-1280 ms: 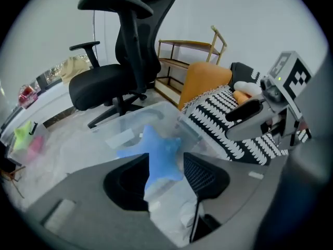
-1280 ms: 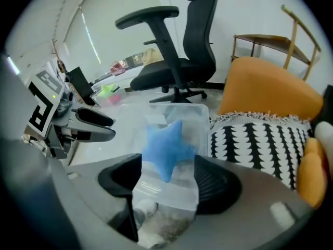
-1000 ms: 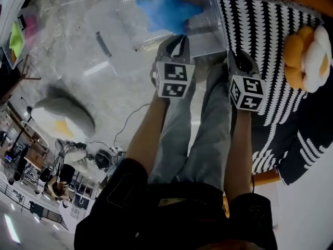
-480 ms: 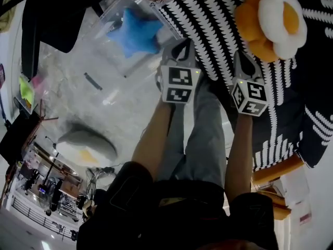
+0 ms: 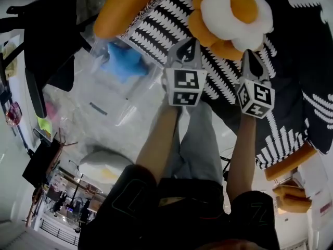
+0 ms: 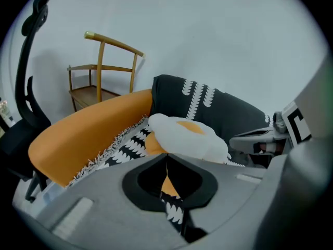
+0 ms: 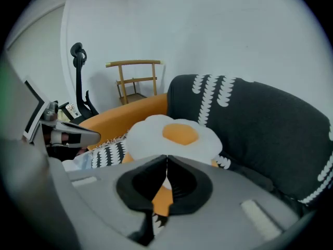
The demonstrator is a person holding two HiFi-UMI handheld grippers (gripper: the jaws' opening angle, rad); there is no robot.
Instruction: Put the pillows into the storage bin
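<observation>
**Both grippers shut and empty — tips just short of the flower pillow on the sofa.**

Nearest you, on the floor at your left, lies a pale pillow with a yellow patch [image 5: 104,165]. Ahead of your forearms, your left gripper [image 6: 166,159] has its jaws pressed together with nothing between them, and your right gripper [image 7: 167,163] is the same. Left of the grippers, the clear storage bin [image 5: 112,95] sits on the floor with a blue star pillow [image 5: 124,62] inside. Just beyond both sets of tips lies the white flower pillow [image 5: 234,9] with an orange centre, orange showing under its edge, on the sofa's black-and-white patterned throw [image 5: 156,27]. Farther back are the orange bolster [image 5: 125,7], a dark backrest cushion [image 7: 260,119] and a wooden chair [image 6: 104,72] against the wall.
</observation>
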